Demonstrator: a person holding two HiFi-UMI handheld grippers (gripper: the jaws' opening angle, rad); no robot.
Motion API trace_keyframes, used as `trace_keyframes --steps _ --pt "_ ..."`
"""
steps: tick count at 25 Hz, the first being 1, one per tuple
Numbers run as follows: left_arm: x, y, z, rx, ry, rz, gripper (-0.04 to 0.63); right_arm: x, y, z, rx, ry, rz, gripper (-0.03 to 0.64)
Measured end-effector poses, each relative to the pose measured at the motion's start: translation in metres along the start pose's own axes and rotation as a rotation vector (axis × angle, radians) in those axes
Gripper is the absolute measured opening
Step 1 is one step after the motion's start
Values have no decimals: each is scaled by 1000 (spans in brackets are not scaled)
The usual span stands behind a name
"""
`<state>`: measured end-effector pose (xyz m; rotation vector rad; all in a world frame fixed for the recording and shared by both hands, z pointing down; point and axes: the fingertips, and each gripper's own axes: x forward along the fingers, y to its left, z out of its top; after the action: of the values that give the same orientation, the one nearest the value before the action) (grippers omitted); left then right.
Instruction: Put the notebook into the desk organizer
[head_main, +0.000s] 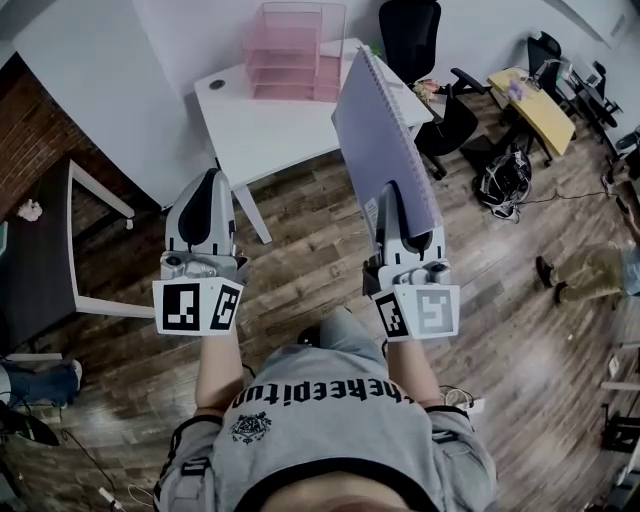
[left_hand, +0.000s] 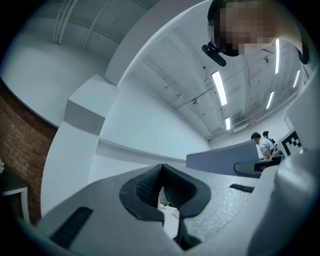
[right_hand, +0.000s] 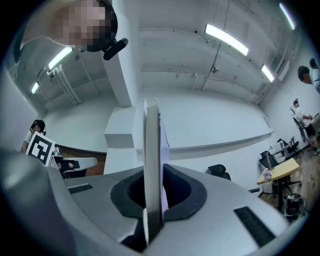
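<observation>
I hold a lavender spiral notebook (head_main: 385, 125) upright in the air, with my right gripper (head_main: 396, 200) shut on its lower edge. In the right gripper view the notebook (right_hand: 151, 145) stands edge-on, clamped between the dark pads (right_hand: 177, 192) of that gripper (right_hand: 152, 200). The pink desk organizer (head_main: 290, 50), a stack of mesh trays, sits at the back of the white table (head_main: 260, 130), beyond and left of the notebook. My left gripper (head_main: 207, 185) hangs over the floor in front of the table, shut on nothing. From the left gripper (left_hand: 161, 172) view, the notebook (left_hand: 225, 159) shows at the right.
Black office chairs (head_main: 415, 40) stand right of the white table. A yellow table (head_main: 540, 100) and a bag (head_main: 505, 180) on the wooden floor lie farther right. A dark desk (head_main: 40, 260) is at the left. A person's leg (head_main: 590, 272) shows at the right edge.
</observation>
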<state>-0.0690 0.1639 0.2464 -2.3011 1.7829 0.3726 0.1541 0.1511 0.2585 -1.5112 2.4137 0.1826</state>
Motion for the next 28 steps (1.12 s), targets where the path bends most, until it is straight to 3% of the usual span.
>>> trace_keyframes --steps 11,28 --pt "29 33 -21 -4 4 34 3 47 -6 -24 11 1 13 32" --pt "150 91 -40 33 -16 94 3 192 -44 -48 24 -10 82 32"
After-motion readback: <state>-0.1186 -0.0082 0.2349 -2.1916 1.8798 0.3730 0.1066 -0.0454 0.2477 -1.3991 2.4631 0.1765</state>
